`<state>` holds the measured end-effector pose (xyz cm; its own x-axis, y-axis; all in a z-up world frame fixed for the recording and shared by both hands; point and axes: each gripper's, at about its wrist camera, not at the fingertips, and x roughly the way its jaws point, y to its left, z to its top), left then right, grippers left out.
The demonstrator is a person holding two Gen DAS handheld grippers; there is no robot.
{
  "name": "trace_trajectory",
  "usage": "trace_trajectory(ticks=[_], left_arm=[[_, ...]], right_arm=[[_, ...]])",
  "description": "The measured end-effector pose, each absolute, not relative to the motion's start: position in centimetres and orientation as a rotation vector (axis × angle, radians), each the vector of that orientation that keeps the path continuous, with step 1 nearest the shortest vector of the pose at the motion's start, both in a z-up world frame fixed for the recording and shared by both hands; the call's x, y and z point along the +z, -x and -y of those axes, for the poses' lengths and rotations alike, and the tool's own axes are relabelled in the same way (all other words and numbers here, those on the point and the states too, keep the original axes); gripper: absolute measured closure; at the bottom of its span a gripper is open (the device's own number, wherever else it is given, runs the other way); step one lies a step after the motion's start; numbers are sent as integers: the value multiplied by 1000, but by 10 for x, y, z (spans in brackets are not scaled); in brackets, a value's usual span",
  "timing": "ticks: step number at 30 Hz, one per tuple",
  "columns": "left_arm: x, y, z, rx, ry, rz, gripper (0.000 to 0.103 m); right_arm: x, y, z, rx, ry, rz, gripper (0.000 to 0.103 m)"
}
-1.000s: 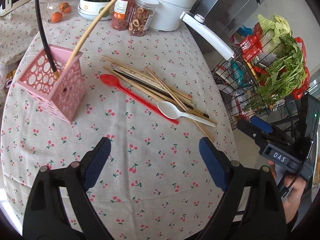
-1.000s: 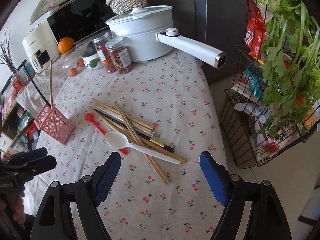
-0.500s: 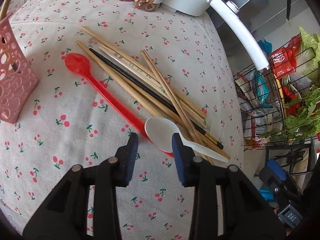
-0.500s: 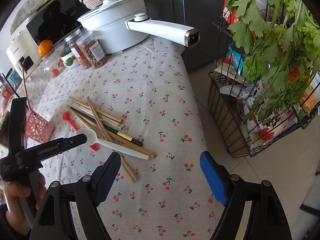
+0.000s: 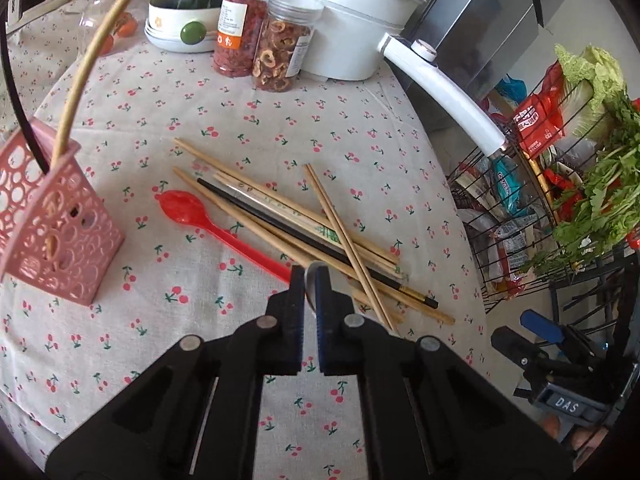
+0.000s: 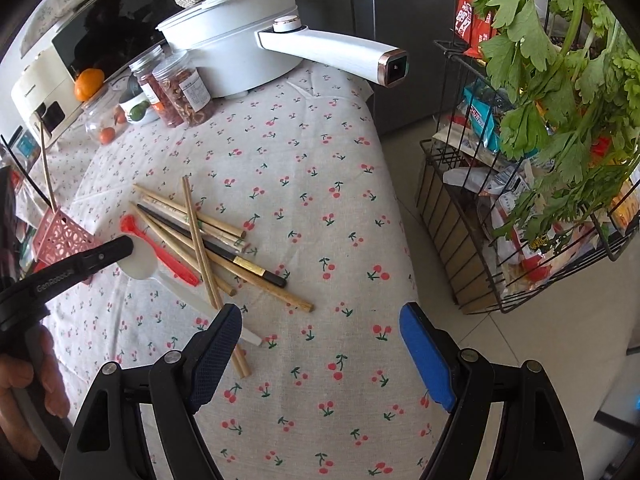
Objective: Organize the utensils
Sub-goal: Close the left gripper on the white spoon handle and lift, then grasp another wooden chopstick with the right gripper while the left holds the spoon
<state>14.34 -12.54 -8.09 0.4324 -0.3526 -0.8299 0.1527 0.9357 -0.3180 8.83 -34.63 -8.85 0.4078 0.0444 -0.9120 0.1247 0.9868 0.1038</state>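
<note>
Now the left gripper [image 5: 307,280] has just been closing, and its jaws are pinched onto the bowl of the white spoon [image 6: 138,266], whose rim shows as a pale sliver between the pads in the left wrist view. In the right wrist view the spoon's bowl lies at about nine o'clock, its handle running toward six o'clock under the chopsticks [image 6: 200,236] and across the red spoon [image 6: 160,246]. Thin plastic like this should be very light and stiff but smooth, so a grip on the curved bowl edge may let it swivel; the neck, where bowl meets handle, would probably be steadier. Lifting could drag the wooden sticks lying over the handle, which look light enough to roll. The pink holder [image 5: 52,232], at nine o'clock in the left view, already has two sticks standing in it. The right gripper [image 6: 320,344] hovers with jaws spread wide, grasping nothing.
</note>
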Motion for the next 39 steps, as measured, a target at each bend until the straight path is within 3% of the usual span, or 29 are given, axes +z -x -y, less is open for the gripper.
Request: trace_trajectory(ticks=[11, 19, 21, 23, 25, 33, 35, 39], left_arm=[[2, -85, 62, -374, -10, -875, 98], [11, -68, 29, -378, -17, -826, 98], [11, -66, 22, -382, -22, -827, 98], [10, -65, 16, -380, -32, -830, 98], [9, -64, 9, -370, -45, -829, 98], [7, -63, -11, -357, -53, -831, 98], [7, -63, -13, -355, -49, -832, 98], [7, -62, -11, -356, -56, -827, 98]], right_arm=[[-100, -105, 328, -54, -196, -1182, 21], [-111, -129, 327, -82, -295, -1196, 21], [-116, -136, 336, -115, -362, -1203, 24], [-120, -142, 341, -145, -402, -1214, 34], [-122, -144, 344, -165, -414, -1219, 35], [-132, -148, 328, -122, -263, -1266, 35], [-142, -144, 327, -108, -270, -1313, 41], [-147, -129, 321, -60, -264, -1345, 42]])
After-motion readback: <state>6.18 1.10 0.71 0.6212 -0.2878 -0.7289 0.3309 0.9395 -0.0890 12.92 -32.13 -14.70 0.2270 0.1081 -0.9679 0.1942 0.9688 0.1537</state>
